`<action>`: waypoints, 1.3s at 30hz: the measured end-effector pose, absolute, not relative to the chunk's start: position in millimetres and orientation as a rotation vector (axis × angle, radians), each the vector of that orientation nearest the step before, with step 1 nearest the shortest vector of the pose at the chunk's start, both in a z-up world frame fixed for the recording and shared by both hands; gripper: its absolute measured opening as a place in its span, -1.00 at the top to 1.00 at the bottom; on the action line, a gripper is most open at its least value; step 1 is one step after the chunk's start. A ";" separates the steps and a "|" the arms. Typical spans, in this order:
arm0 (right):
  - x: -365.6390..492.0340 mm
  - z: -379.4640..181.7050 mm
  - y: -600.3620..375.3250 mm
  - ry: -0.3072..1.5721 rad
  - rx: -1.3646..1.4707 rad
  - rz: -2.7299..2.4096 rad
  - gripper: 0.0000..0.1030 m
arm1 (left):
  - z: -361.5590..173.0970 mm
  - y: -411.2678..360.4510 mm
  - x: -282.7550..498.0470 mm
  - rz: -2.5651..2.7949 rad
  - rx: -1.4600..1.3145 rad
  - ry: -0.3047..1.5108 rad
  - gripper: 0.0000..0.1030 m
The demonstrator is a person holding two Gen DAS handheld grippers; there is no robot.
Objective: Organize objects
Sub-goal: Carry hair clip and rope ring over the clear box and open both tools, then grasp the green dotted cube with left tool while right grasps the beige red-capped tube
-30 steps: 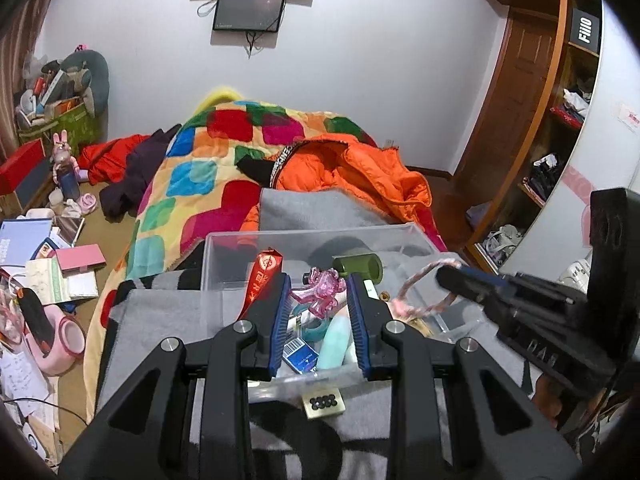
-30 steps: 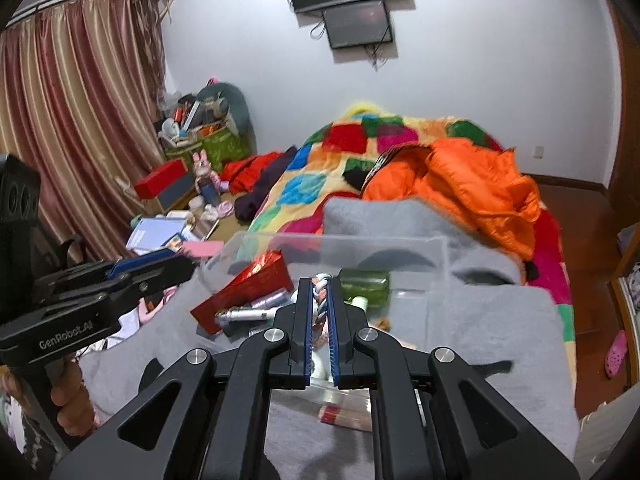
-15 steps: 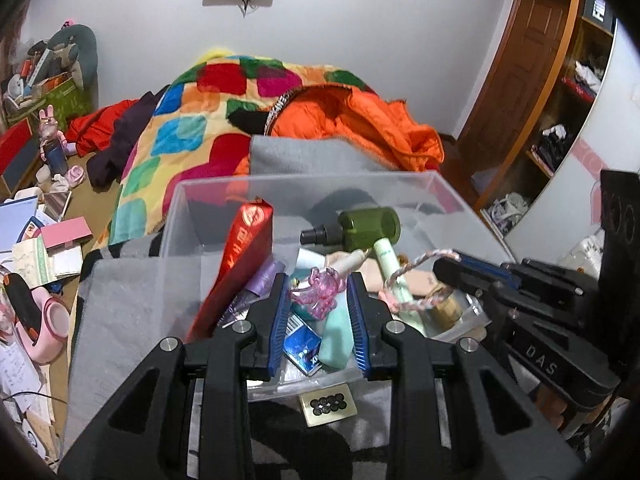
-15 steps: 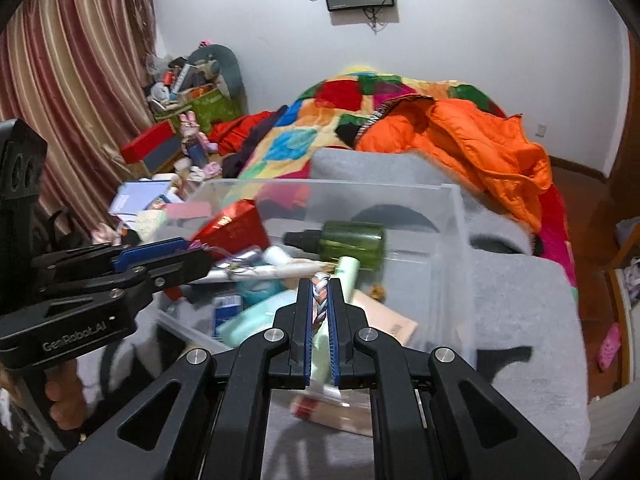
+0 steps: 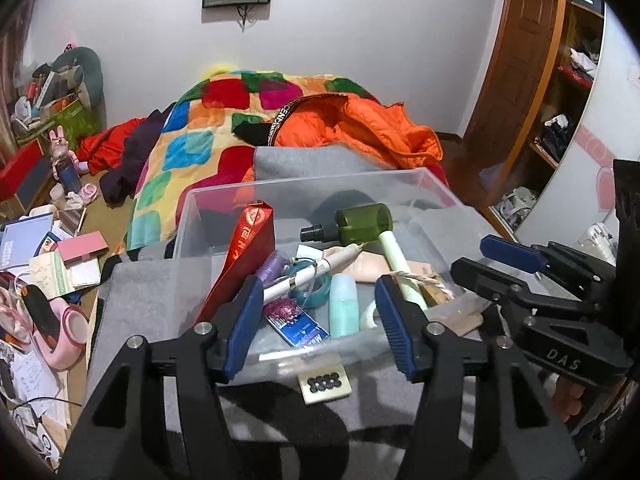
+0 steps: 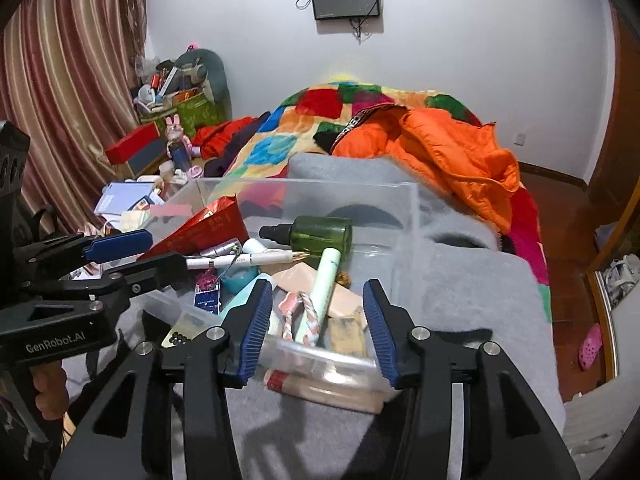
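The pink trinket point(image 5: 285, 307) and braided rope point(image 6: 298, 314) now lie dropped in the clear bin point(image 5: 320, 184); left gripper point(image 5: 316, 320) and right gripper point(image 6: 318, 322) are spreading, empty.

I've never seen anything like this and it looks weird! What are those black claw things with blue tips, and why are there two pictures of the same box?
Those claws are grabbing tools, not a robot. A person holds one in each hand, and each tool has a small camera looking forward along its two fingers. So one picture comes from the left gripper and the other from the right gripper; each picture also shows the other tool at its side.

Both hover over a clear plastic storage box that sits on a grey blanket on a bed. Inside lie a dark green spray bottle, a red paper envelope, a white pen, a pale green tube, a pink and white braided cord and a tiny pink sparkly clip.

Nothing is held right now. Both sets of jaws are opening, with nothing pinched between them.
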State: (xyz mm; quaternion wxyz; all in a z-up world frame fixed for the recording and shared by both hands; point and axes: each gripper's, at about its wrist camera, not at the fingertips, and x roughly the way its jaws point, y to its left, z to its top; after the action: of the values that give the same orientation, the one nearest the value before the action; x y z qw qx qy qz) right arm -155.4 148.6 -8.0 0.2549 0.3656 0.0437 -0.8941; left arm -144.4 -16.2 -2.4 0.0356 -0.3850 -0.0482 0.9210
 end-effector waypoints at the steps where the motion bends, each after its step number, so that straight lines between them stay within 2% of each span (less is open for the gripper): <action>1: -153.3 -6.2 151.6 0.110 0.992 -2.431 0.08 | -0.3 -15.9 -141.4 2.833 -1.176 -0.151 -0.24; 3: -146.8 -1.5 158.6 0.090 0.984 -2.441 -0.07 | 3.4 -16.1 -134.3 2.842 -1.160 -0.147 -0.29; 9: -126.9 1.4 175.5 0.061 0.969 -2.471 -0.25 | 6.0 -12.4 -116.0 2.855 -1.149 -0.114 -0.32; 14: -113.2 -11.5 184.3 0.080 1.019 -2.468 -0.30 | -2.6 -14.0 -98.8 2.850 -1.169 -0.132 -0.45; 25: -116.9 -55.1 176.3 0.054 1.187 -2.407 -0.33 | -58.2 -6.6 -106.9 2.740 -1.394 -0.102 -0.45; 28: -120.1 -61.1 166.8 0.062 1.207 -2.398 -0.45 | -65.8 -4.3 -116.1 2.734 -1.433 -0.083 -0.44; 31: -125.0 -66.5 155.2 0.088 1.230 -2.422 -0.55 | -71.2 -2.5 -122.6 2.733 -1.454 -0.082 -0.28; 33: -126.9 -67.9 150.8 0.085 1.244 -2.431 -0.59 | -76.1 -2.9 -126.6 2.717 -1.472 -0.112 -0.07; 35: -131.4 -70.1 149.1 0.064 1.275 -2.444 -0.62 | -79.4 -3.8 -128.3 2.731 -1.475 -0.134 0.03; 37: -135.4 -71.9 148.3 0.026 1.303 -2.454 -0.70 | -79.3 -3.9 -126.2 2.751 -1.456 -0.137 0.26; 39: -138.1 -72.4 146.4 0.003 1.319 -2.470 -0.71 | -79.2 -5.9 -122.4 2.752 -1.438 -0.151 0.32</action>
State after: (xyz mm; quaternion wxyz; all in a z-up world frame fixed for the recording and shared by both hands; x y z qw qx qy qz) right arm -138.1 146.4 -72.4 0.1699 0.4641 0.0012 -0.8693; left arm -122.4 -5.9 -79.2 0.0163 -0.4624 -0.0486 0.8852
